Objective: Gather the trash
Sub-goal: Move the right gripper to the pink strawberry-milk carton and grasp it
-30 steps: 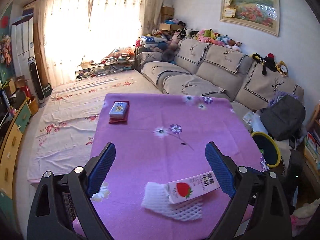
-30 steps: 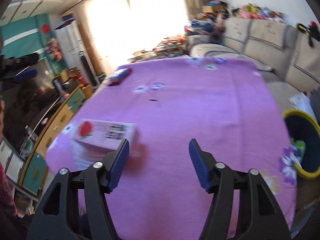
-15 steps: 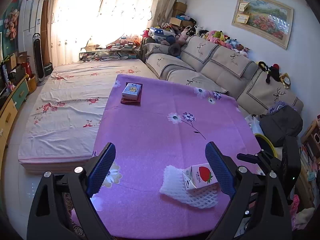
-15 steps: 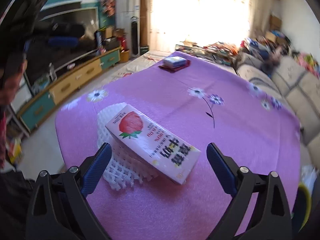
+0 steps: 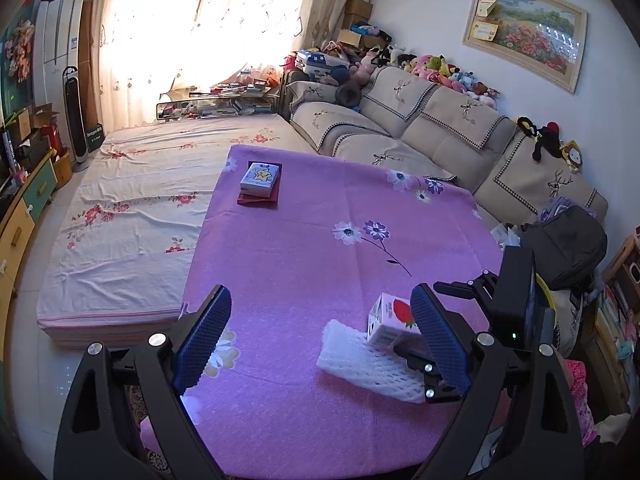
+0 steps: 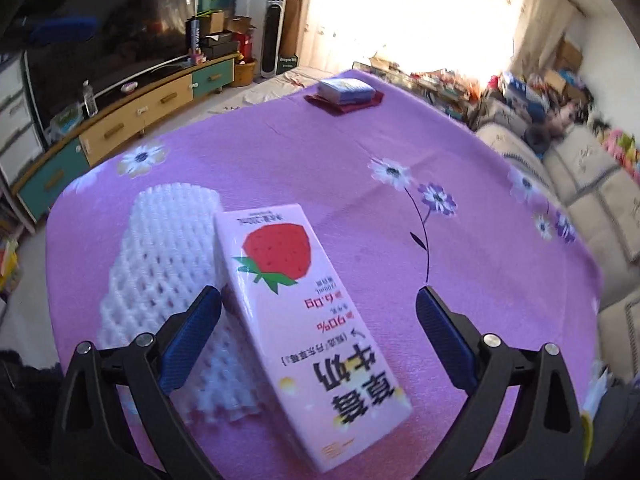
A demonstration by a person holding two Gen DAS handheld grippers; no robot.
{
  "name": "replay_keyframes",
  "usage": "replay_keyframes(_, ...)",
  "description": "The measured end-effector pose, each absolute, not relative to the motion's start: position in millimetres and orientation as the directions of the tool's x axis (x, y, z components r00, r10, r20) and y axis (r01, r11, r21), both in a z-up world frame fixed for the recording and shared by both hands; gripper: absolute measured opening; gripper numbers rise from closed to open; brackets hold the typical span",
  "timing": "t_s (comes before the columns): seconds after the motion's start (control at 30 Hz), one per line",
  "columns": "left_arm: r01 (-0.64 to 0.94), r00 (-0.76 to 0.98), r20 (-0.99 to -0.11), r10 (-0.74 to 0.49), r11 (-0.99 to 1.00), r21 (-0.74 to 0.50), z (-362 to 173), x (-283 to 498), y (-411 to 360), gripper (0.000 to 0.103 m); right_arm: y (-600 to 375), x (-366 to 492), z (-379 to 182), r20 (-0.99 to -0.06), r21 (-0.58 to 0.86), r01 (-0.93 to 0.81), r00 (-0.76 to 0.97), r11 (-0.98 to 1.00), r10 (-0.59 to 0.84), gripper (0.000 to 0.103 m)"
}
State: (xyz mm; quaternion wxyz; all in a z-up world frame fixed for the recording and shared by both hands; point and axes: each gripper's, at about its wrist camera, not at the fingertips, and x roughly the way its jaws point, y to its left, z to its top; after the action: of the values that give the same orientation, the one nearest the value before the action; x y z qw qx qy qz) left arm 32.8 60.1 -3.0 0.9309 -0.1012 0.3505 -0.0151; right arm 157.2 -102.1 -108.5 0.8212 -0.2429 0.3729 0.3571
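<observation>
Right gripper (image 6: 318,336) jaws wide apart, astride strawberry milk carton (image 6: 304,316), carton lying on white foam net (image 6: 160,264), left gripper (image 5: 320,336) apart, empty

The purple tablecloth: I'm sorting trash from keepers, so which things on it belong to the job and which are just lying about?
For the job:
pink strawberry milk carton
white foam fruit net, partly under the carton

Just lying about:
blue-and-white tissue pack
dark red cloth under that pack
</observation>
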Motion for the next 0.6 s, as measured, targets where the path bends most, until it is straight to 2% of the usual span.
replay_keyframes(0.1, -0.036, 0.748, -0.655, -0.107, 0.979, -0.200, -6, 36, 57, 0.090, -110, 173, -112, -0.808, -0.043, -0.770, 0.401, 0.636, 0.431, 0.085)
replay_keyframes(0.17, -0.034, 0.744, -0.659, -0.111, 0.979, -0.203, -8, 37, 56, 0.090, -118, 182, -114, -0.817, 0.027, -0.758, 0.359, 0.651, 0.451, 0.065)
replay_keyframes(0.37, -0.017, 0.733, -0.668, -0.129, 0.978, -0.207, -12, 43, 49, 0.090, -141, 180, -114, -0.803, 0.173, -0.713, 0.298, 0.680, 0.516, 0.057)
replay_keyframes(0.6, 0.032, 0.709, -0.685, -0.168, 0.978, -0.207, -20, 54, 30, 0.090, -167, 160, -92, -0.747, 0.041, -0.599, 0.513, 0.800, 0.423, 0.055)
